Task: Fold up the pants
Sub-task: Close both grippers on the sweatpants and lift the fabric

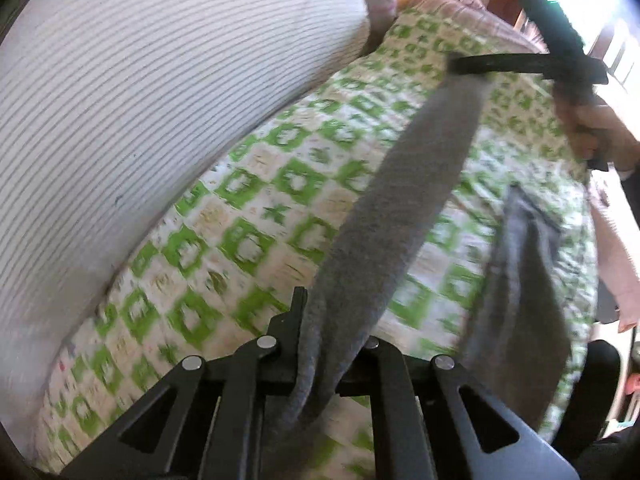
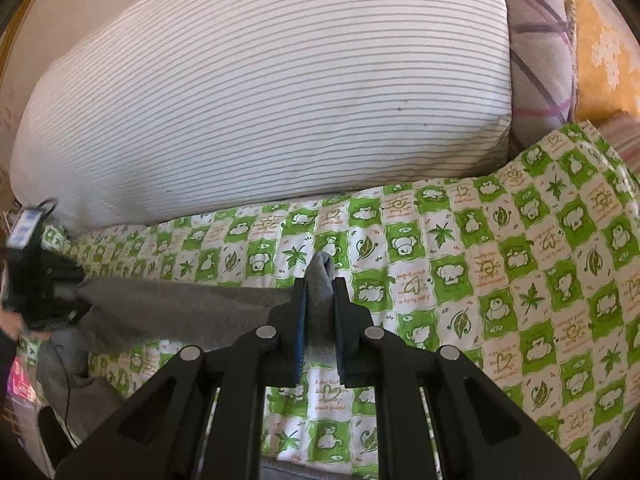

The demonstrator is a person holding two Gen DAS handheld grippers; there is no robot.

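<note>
The grey, soft knit pants point(image 1: 400, 200) are hanging in the air above the green-and-white checked bed sheet point(image 1: 240, 208), stretched as a taut band between the two tongs, with their long axis running roughly along the sheet's far edge. In the left wrist view, the near end of the band is passing between the fingers of the left gripper point(image 1: 326, 336), whose jaws are sitting narrow and pinching the cloth. A loose grey fold is drooping towards the sheet's right edge. That view is blurred, so the exact pinch point is probably just behind the fingertips. The other end is reaching the right gripper point(image 1: 464, 66), held by a hand point(image 1: 600, 128) near the sheet's far right corner.

In the right wrist view, the right gripper point(image 2: 320, 284) is clamping a small grey peak of cloth between its pads point(image 2: 301, 320), its jaws nearly closed. From there the band is running left to the left gripper point(image 2: 80, 300), over the sheet's left edge. Beyond the pants, a white pillow with thin grey stripes point(image 2: 280, 100) is lying along the sheet's far edge, and a lilac plaid cushion point(image 2: 536, 60) is sitting beside it at the far right corner.
</note>
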